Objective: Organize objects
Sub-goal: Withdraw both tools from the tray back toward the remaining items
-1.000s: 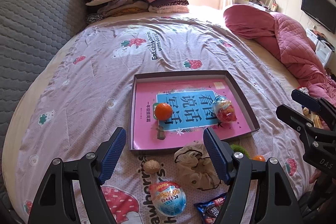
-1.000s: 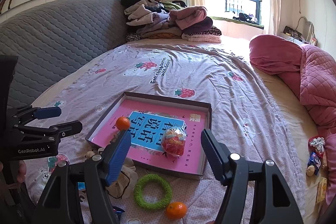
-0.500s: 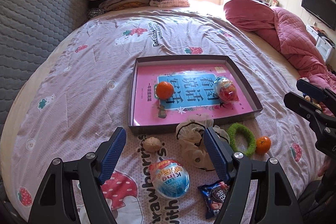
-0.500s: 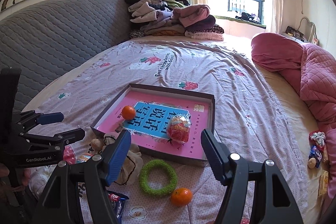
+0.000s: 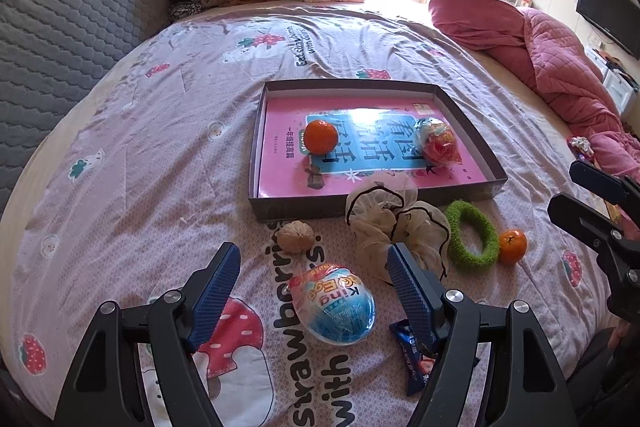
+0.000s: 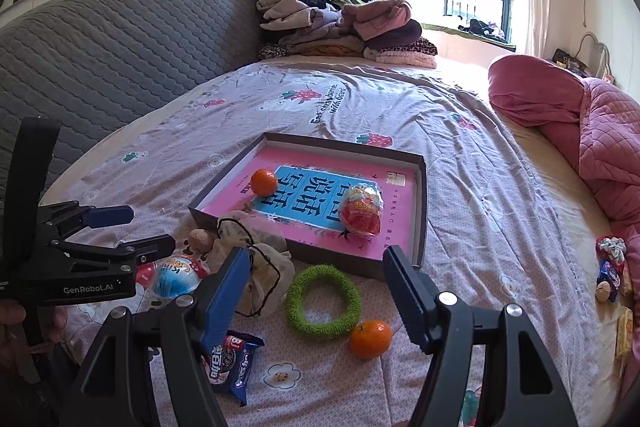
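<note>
— So where's the tray (image 5: 372,205)?
— On the bed, holding an orange (image 5: 321,136) and a red egg (image 5: 438,146).
— In front of it?
— A blue egg (image 5: 334,304), nut (image 5: 296,235), pouch (image 5: 396,227), green ring (image 6: 324,294), probably a snack packet (image 6: 230,359).
— Grippers?
— Left gripper (image 5: 314,281) and right gripper (image 6: 316,277) both gape, empty.

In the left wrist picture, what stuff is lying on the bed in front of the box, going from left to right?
walnut → blue egg → cream pouch → green ring → small orange
</note>
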Available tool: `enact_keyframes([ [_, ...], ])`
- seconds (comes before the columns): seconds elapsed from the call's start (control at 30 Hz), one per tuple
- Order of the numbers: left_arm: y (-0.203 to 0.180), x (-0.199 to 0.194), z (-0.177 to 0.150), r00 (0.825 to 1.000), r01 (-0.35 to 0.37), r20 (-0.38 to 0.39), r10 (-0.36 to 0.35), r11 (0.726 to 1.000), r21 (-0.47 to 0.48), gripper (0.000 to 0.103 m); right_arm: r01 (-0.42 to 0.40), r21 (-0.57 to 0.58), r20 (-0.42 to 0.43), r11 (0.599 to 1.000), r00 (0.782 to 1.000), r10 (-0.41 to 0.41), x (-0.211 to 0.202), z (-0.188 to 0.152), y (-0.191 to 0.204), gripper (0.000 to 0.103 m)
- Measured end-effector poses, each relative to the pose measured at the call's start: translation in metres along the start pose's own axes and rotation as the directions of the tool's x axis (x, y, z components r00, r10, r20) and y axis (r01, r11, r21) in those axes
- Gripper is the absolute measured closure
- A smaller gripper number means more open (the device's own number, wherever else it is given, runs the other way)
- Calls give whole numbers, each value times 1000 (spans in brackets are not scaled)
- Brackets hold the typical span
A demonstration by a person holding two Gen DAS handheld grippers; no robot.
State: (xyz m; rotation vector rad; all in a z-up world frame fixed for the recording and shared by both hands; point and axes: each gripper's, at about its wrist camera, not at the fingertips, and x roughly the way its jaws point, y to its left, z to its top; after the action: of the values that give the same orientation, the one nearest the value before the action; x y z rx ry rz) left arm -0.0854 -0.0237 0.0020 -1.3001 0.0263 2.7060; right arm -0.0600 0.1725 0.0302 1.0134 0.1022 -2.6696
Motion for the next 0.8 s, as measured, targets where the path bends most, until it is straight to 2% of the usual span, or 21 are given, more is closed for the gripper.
enact_keyframes([
  [0.27, 2, 2, -10, 1000, 14, -5, -14, 1000, 7, 26, -23, 3, -59, 1000, 998, 23, 13, -19, 12, 34],
  [0.8, 2, 12, -29, 999, 27, -40, -27, 1000, 9, 26, -54, -21, -115, 998, 992, 52, 16, -54, 40, 34],
])
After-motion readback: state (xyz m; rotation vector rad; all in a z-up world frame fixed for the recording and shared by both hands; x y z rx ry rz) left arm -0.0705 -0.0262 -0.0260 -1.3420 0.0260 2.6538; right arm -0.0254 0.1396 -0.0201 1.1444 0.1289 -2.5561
